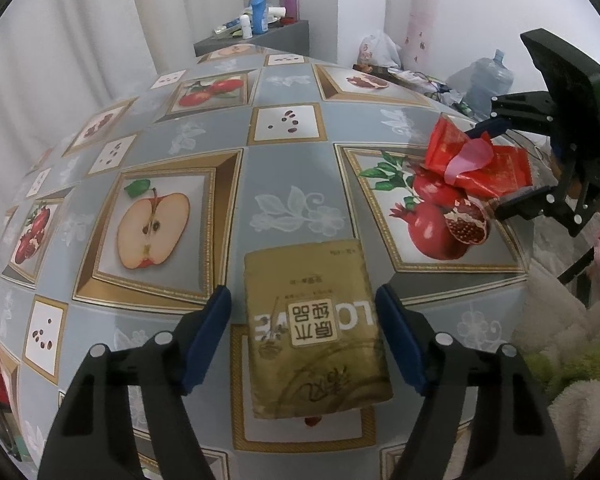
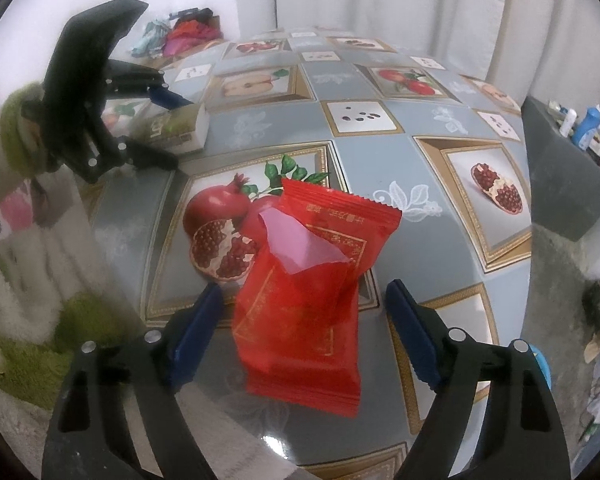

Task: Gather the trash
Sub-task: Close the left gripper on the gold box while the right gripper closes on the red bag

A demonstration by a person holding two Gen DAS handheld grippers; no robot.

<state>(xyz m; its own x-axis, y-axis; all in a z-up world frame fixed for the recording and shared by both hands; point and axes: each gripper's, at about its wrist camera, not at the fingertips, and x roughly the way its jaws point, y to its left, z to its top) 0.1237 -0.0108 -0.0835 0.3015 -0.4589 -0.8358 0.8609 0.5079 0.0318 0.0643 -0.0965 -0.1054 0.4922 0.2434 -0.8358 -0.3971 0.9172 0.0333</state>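
A flat gold tissue pack point(image 1: 312, 328) lies on the fruit-print tablecloth point(image 1: 292, 160), between the fingers of my left gripper point(image 1: 304, 332). The blue pads stand on either side of it; a gap shows on the left, so the jaws are open. A torn red snack wrapper point(image 2: 304, 312) with a pink inner flap lies between the fingers of my right gripper point(image 2: 304, 336), apart from both pads. The left wrist view shows the right gripper point(image 1: 482, 172) around the red wrapper point(image 1: 476, 164) near the table's right edge. The right wrist view shows the left gripper point(image 2: 176, 130) around the pack point(image 2: 180, 128).
A grey stand point(image 1: 260, 36) with bottles sits behind the table. A water jug point(image 1: 488, 80) and a plastic bag point(image 1: 376, 50) are at the back right. A person's fluffy sleeve point(image 2: 4, 152) holds the left gripper. A pile of clothes point(image 2: 188, 28) lies beyond the table.
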